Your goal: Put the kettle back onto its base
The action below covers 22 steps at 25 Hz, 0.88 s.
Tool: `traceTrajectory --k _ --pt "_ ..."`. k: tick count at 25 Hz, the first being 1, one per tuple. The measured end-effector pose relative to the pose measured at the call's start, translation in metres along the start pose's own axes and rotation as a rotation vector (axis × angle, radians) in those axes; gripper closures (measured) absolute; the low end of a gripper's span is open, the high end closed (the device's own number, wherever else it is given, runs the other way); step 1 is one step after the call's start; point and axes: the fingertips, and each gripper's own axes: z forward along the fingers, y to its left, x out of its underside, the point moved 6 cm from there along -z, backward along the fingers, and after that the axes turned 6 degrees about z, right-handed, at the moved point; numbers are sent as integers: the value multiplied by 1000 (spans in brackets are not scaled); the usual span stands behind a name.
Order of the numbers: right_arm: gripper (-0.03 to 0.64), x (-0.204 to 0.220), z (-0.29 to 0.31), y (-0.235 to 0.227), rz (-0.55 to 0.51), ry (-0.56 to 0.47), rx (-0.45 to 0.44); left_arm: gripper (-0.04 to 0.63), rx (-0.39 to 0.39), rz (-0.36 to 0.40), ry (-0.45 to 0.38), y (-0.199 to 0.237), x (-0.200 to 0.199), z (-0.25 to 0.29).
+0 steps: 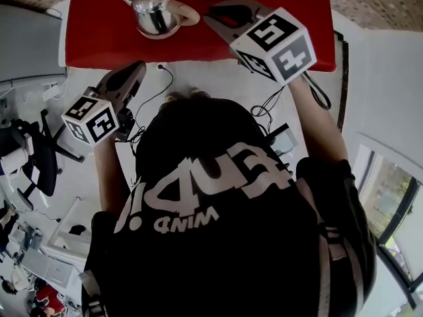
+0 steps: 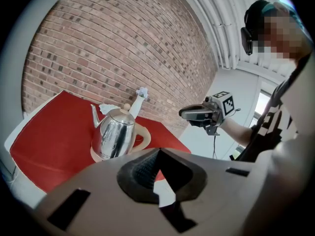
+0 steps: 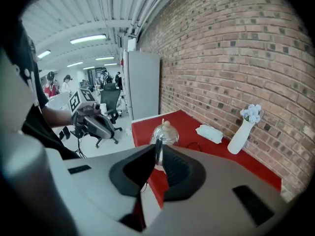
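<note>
An open office with brick wall, swivel chair, strip lights.

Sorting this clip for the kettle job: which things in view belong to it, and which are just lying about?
Job:
- kettle, already standing on its base
- base
- red table under both

Lying about:
- white vase by the brick wall
- white cloth beside it
- office chair in the background

left gripper jaws together and empty, right gripper held higher, jaws narrowly apart.
</note>
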Motion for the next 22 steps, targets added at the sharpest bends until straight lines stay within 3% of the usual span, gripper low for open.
traceTrajectory --k 5,9,14,22 --pt "587 5 -24 9 -8 -144 2 586 -12 1 -13 -11 -5 2" --pt "595 14 -34 13 -3 -222 -72 586 -21 -5 -18 -21 -7 6" --pt "595 31 -38 11 65 -227 -131 586 -43 -23 10 -41 -8 12" --pt "595 56 -36 26 153 -210 -137 586 -33 -16 23 -58 -6 2"
